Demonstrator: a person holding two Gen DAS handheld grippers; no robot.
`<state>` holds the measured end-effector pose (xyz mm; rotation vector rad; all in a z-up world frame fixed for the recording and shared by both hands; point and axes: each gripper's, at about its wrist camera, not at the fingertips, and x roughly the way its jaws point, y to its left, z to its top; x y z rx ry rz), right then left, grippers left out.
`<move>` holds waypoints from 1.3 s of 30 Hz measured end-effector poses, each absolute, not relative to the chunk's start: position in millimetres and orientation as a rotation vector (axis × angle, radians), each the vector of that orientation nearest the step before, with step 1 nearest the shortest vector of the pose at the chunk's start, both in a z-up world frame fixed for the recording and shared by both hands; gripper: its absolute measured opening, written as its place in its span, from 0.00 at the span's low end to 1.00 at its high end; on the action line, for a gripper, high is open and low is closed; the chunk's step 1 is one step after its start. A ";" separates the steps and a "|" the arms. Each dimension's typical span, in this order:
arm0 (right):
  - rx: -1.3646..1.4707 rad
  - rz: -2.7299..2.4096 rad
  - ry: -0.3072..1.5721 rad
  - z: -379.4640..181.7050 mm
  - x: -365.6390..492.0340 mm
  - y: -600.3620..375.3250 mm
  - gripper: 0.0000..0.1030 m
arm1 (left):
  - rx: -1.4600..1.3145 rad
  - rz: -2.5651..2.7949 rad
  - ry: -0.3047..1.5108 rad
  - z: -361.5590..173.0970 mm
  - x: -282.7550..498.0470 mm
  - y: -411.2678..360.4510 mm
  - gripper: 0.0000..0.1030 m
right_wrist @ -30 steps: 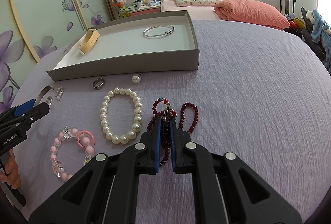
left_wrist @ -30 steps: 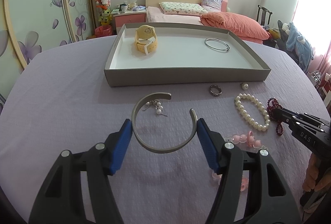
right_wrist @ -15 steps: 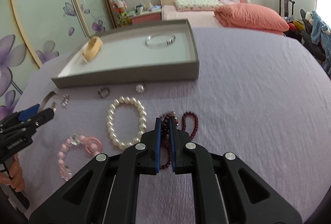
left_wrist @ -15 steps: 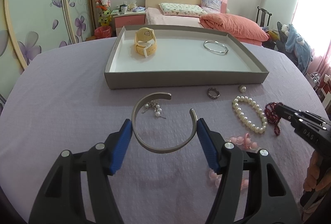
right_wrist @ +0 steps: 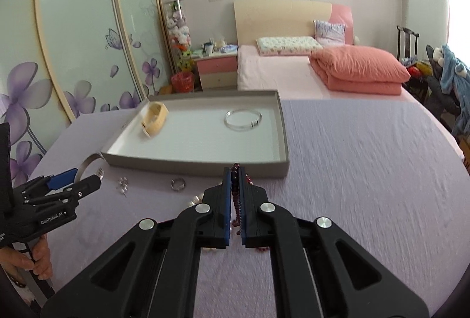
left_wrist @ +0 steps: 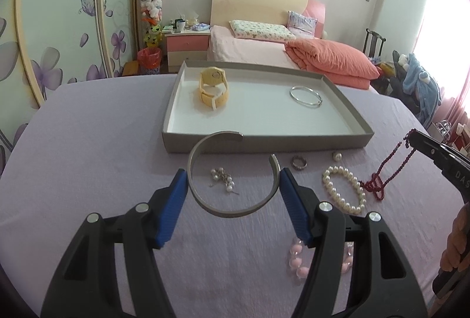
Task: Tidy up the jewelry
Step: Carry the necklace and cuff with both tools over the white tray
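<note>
My left gripper (left_wrist: pixel 232 171) is shut on a silver open cuff (left_wrist: pixel 229 213), held by its sides between the blue pads just above the lilac cloth, in front of the tray. My right gripper (right_wrist: pixel 234 169) is shut on a dark red bead strand (right_wrist: pixel 235 188). In the left wrist view the strand (left_wrist: pixel 384 168) hangs from the right gripper (left_wrist: pixel 411 138), its lower end bunched on the cloth. The grey tray (left_wrist: pixel 264 141) with a white floor holds a yellow watch (left_wrist: pixel 213 88) and a thin silver bangle (left_wrist: pixel 305 91).
On the cloth in front of the tray lie pearl earrings (left_wrist: pixel 223 178), a ring (left_wrist: pixel 299 162), a single pearl (left_wrist: pixel 337 155), a pearl bracelet (left_wrist: pixel 343 191) and a pink bead bracelet (left_wrist: pixel 296 262). A bed and wardrobe stand behind the table.
My right gripper has risen, drawing the red strand up off the cloth. The left gripper has lifted a little with the cuff, whose open end now overlaps the tray's front wall.
</note>
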<state>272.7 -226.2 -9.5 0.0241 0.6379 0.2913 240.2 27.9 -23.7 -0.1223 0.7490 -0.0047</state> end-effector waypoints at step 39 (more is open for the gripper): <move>0.063 0.312 0.402 69.6 382.5 -179.8 0.05 | -0.142 0.060 0.711 13.4 365.9 55.3 0.60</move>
